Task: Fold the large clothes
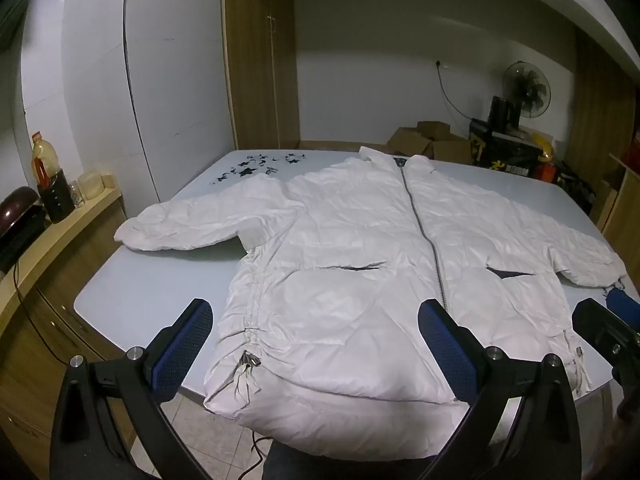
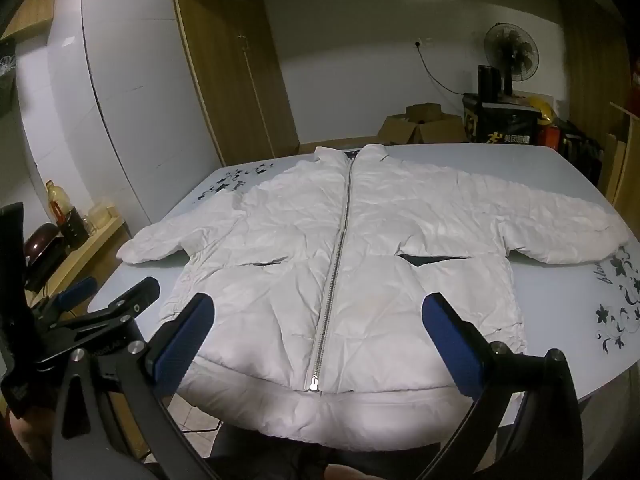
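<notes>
Two tools hang above the near hem of a white puffer jacket (image 1: pixel 352 264), both with jaws spread wide and nothing between them; the left tool (image 1: pixel 316 340) sits over the jacket's lower left part, the right tool (image 2: pixel 318 340) over the zipper's (image 2: pixel 334 268) bottom end; the jacket lies face up on the pale table (image 1: pixel 132 300) ahead of both tools, zipped shut, sleeves spread out to either side, collar at the far end, hem hanging over the near table edge.
</notes>
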A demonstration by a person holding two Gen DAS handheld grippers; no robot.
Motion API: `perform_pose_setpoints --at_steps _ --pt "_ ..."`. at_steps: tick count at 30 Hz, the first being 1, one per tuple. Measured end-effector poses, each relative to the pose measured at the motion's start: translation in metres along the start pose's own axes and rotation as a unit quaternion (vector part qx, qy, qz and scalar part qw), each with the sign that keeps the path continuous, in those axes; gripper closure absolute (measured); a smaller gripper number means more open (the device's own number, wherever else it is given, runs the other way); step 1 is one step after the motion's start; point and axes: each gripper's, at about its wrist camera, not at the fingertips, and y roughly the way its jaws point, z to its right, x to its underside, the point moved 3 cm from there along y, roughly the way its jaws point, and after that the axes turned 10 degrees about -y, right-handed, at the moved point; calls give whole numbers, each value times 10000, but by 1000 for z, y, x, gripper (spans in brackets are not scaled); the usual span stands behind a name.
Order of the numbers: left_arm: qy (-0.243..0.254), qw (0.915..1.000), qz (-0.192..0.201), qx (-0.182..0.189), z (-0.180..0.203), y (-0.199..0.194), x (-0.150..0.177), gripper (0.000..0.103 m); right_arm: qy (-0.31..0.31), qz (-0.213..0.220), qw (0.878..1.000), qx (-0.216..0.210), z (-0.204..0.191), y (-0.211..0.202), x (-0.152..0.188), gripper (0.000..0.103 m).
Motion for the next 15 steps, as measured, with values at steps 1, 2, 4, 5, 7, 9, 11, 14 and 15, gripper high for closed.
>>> perform_pose_setpoints --at_steps 1,2,4,5,7,9,11,14,15 --pt "0 10000 -2 -1 0 0 0 0 46 -41 10000 -25 1 0 0 0" --pt "0 10000 -1 -2 0 0 0 0 52 -45 10000 -32 1 -1 0 0" --pt "-1 10000 6 -4 0 0 1 0 53 -50 10000 -37 1 -3 0 0" --pt "1 10000 1 -7 0 0 1 0 55 -50 10000 -39 0 -4 -1 0" --pt "4 10000 -8 -8 1 0 2 0 -7 14 10000 4 1 -3 -1 0" --pt "8 10000 -10 -8 1 0 2 0 -24 30 10000 14 1 -4 -1 0" --pt "6 10000 -14 -7 1 0 2 0 -14 18 10000 15 1 -4 -2 0" --pt "4 10000 -15 -9 1 0 2 0 -11 13 10000 7 2 -5 -3 0" --pt "4 10000 -15 -8 1 0 2 0 -15 15 10000 11 2 -5 -3 0"
